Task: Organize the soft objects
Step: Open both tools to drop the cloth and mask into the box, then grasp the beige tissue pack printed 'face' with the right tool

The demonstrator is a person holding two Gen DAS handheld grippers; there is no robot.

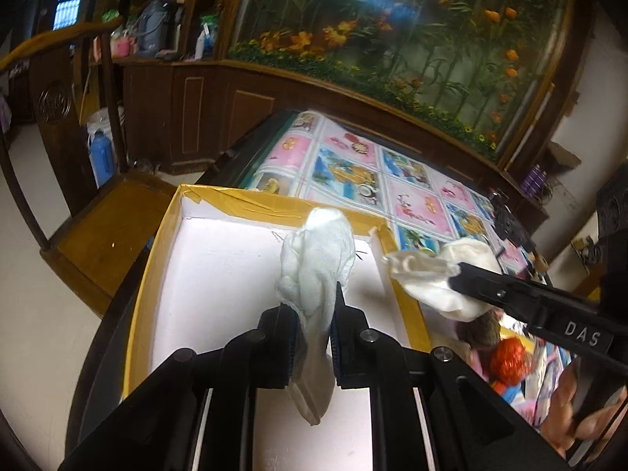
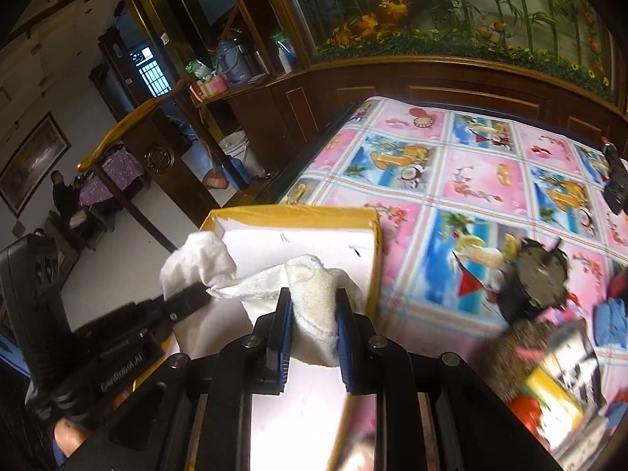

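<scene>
Left gripper (image 1: 312, 310) pinching white soft cloth (image 1: 314, 251), held above open yellow-taped cardboard box with white inside (image 1: 204, 259). Right gripper (image 2: 314, 312) clamped on other end of same white cloth, or maybe second piece; cannot tell which. This end hangs over right rim of box (image 1: 396, 251). Box floor under cloth bare, much free room. Box sits at edge of table with pink-blue fruit-pattern cover (image 2: 471, 172); clutter on cover to right, blurred. Writing: "DAS" on right gripper body (image 1: 581, 337); lettering on left gripper body (image 2: 121, 376) too blurred.
</scene>
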